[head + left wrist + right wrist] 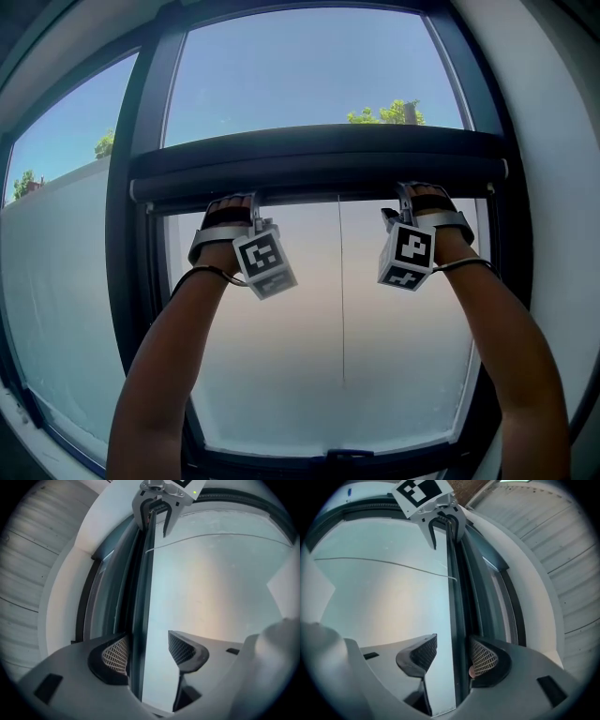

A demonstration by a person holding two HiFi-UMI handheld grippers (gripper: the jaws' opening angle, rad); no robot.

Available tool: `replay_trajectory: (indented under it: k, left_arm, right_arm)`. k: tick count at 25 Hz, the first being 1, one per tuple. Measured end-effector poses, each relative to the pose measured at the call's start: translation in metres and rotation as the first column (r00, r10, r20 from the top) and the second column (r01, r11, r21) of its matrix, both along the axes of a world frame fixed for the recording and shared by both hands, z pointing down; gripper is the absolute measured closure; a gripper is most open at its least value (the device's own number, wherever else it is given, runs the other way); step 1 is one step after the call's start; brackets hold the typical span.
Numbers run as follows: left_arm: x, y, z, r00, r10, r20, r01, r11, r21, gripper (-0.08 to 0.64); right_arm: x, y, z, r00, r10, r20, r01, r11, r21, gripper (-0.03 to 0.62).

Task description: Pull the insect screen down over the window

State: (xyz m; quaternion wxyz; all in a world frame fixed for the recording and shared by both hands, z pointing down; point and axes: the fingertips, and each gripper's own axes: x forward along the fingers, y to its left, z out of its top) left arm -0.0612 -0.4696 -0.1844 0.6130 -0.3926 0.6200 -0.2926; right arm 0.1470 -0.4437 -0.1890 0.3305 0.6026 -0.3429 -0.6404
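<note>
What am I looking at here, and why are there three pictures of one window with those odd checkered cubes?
There is no robot: a person holds a two-jaw gripper in each hand. The head view comes from a camera on the person's head, looking at a dark-framed window. The checkered cubes are markers fixed on the grippers. The other two pictures come from cameras riding on each gripper, looking along its jaws. Both grippers are up at the dark screen bar that runs across the window. The left gripper and the right gripper each have the bar's edge between their jaws, but the jaws stand apart, so neither is clamped on it. A thin cord hangs below the bar.
</note>
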Motion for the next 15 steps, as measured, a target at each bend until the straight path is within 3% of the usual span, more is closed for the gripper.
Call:
replay_trajectory:
  k: [15]
  left_arm:
    - [-0.0007,-0.002,0.0038,0.998,-0.015,0.054,0.018,0.999,-0.04,0.314]
  right_arm:
    - [0.0022,-0.008,0.0042,0.998,0.045,-0.046,-0.047,0.998,-0.049,0.379]
